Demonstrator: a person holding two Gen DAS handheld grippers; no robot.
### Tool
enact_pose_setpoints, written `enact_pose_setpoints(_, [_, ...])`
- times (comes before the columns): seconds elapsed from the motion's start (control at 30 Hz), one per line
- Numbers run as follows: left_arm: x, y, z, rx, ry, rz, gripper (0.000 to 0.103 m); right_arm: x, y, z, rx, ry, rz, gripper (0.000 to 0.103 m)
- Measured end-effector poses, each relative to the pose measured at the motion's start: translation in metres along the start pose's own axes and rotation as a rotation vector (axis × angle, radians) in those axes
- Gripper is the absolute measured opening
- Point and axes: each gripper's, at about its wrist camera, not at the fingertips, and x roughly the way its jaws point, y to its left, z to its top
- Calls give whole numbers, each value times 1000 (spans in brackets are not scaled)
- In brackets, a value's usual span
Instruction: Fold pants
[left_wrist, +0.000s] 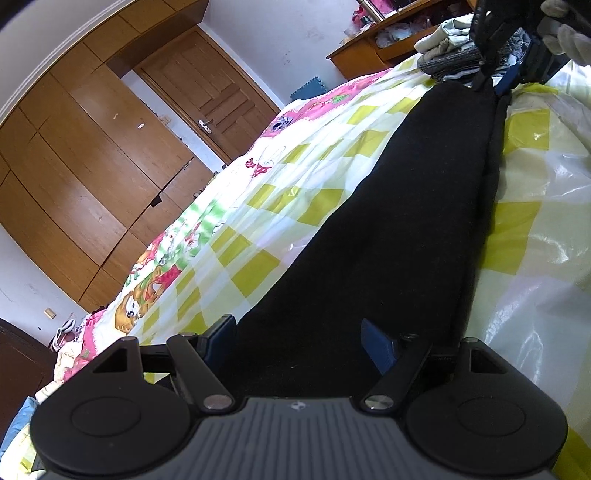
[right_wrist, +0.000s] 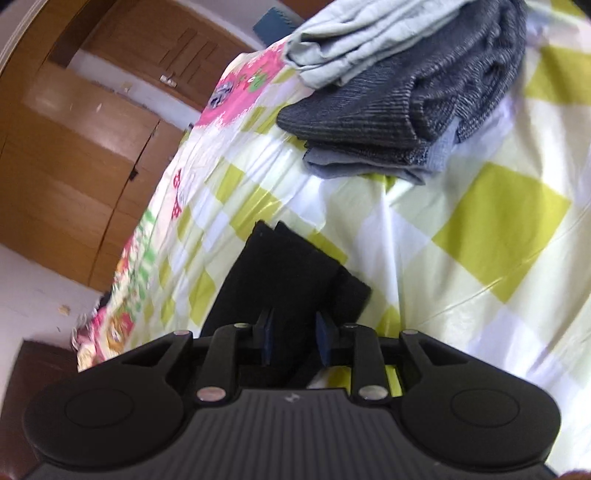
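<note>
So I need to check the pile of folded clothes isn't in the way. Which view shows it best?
The right wrist view: the pile of folded clothes fills its top, layers distinct, lying apart from the black pants on the bedsheet. The left wrist view shows it small, far off, partly hidden by the right gripper.

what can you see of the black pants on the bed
The black pants are plain, soft, matte cloth, lying flat and stretched long across the checked bedsheet, legs stacked with one edge offset. The cuff ends point toward a stack of folded clothes, not touching it. The left hand-held gripper straddles one end, jaws wide; the right hand-held gripper sits over the cuffs.
</note>
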Motion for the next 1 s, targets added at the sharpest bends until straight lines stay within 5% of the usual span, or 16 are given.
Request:
enact_pose_setpoints(0.1, [0,-1,1,-1,0,0,87,7,-1,4,24,-6,20,6])
enact_pose_setpoints(0.33, [-8,-1,1,11,-25,-6,87,-36,4,-1,1,-49,91,5])
enact_pose_setpoints(0.5, [-5,-2,0,9,-13,-11,87,-15,-11,0,36,16,-7,12])
enact_pose_setpoints(0.63, [-7,2,-1,4,-15,-9,87,-36,-13,-10,108,11,40,39])
enact_pose_setpoints(0.9, [-8,4,-5,-44,-18,-9,87,9,-3,-12,31,3,10,37])
enact_pose_setpoints(1.0, [-6,7,-7,-72,-15,-15,87,25,-12,-11,107,-10,43,32])
